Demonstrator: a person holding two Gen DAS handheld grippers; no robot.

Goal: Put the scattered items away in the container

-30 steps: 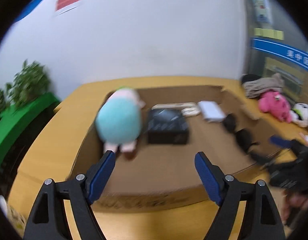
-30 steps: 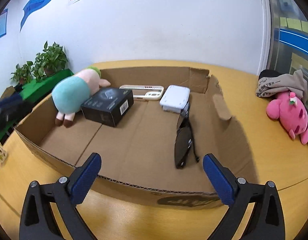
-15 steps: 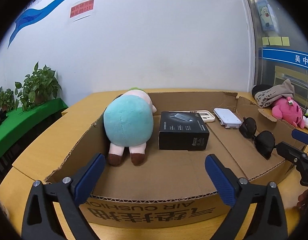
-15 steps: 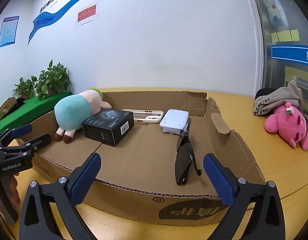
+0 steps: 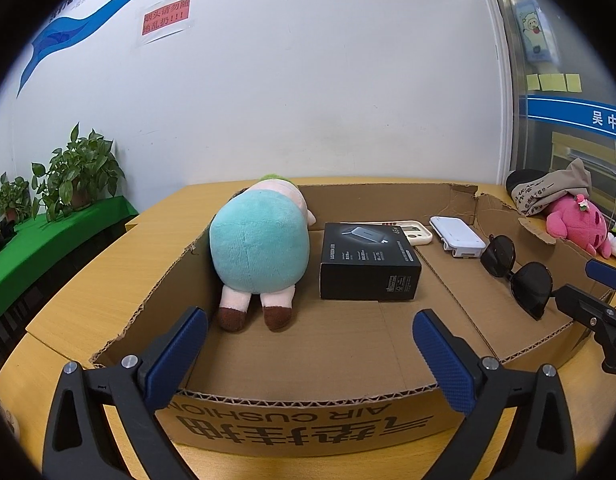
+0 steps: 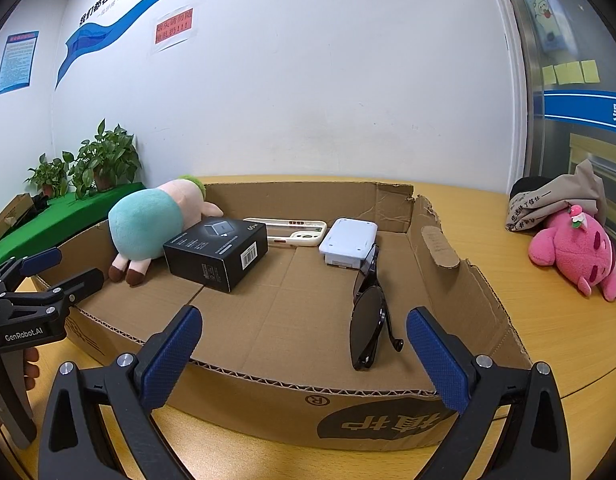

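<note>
A shallow cardboard box (image 5: pixel 291 424) (image 6: pixel 436 236) lies on the wooden table. Inside it lie a teal-and-pink plush toy (image 5: pixel 259 252) (image 6: pixel 147 226), a black carton (image 5: pixel 368 268) (image 6: pixel 217 252), a cream phone case (image 5: pixel 416 236) (image 6: pixel 295 232), a white power bank (image 5: pixel 458 236) (image 6: pixel 350 242) and black sunglasses (image 5: pixel 520 276) (image 6: pixel 368 320). My left gripper (image 5: pixel 308 350) is open and empty at the box's near left wall; it also shows in the right wrist view (image 6: pixel 59 268). My right gripper (image 6: pixel 303 350) is open and empty at the box's near right wall.
A pink plush (image 6: pixel 576 248) (image 5: pixel 576 228) and a beige cloth bag (image 6: pixel 556 200) lie on the table right of the box. Potted plants (image 6: pixel 103 160) stand on a green surface at the left. A white wall is behind the table.
Both grippers have pulled back and lowered from above the box to its near rim. The left view has steadied from blur. Items in the box have not moved.
</note>
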